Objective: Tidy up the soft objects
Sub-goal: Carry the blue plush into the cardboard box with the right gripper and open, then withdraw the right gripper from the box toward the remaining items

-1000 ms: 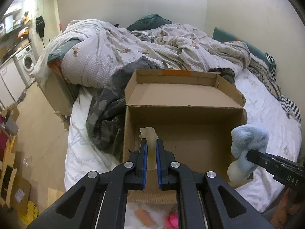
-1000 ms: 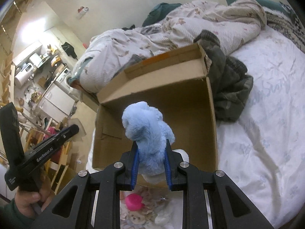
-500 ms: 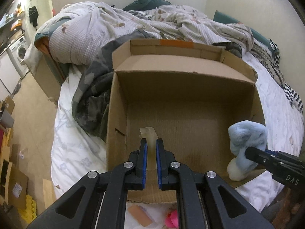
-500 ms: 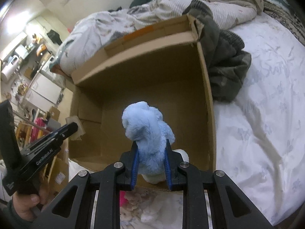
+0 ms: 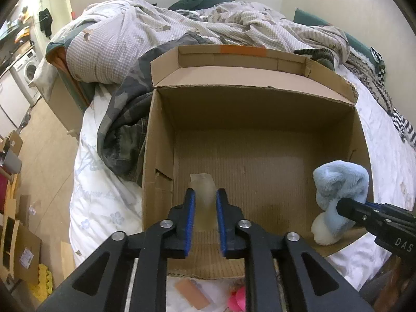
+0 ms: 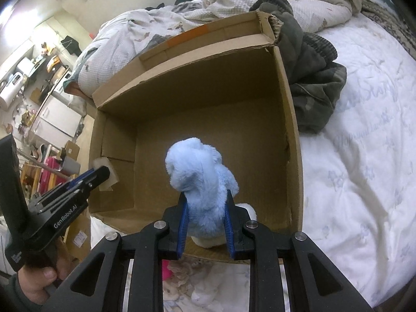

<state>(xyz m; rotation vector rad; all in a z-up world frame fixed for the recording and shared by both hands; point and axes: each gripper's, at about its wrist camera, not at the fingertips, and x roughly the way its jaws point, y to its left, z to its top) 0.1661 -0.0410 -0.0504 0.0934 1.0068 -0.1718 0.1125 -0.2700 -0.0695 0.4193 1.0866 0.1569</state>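
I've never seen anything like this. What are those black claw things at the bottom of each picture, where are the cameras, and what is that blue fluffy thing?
No robot here: a person holds a hand-operated claw in each hand, and each claw carries a wide-angle camera looking forward along its two fingers. So one picture looks out from the left gripper, the other from the right gripper. Each view also catches the other claw at its edge, and the right view shows the person's hand on the left handle.

Both point into an open cardboard box sitting on a bed, beside a rumpled quilt and a dark garment. The right claw is closed on a blue plush toy, held over the box. The left claw pinches a pale scrap of tape at the box's near wall.
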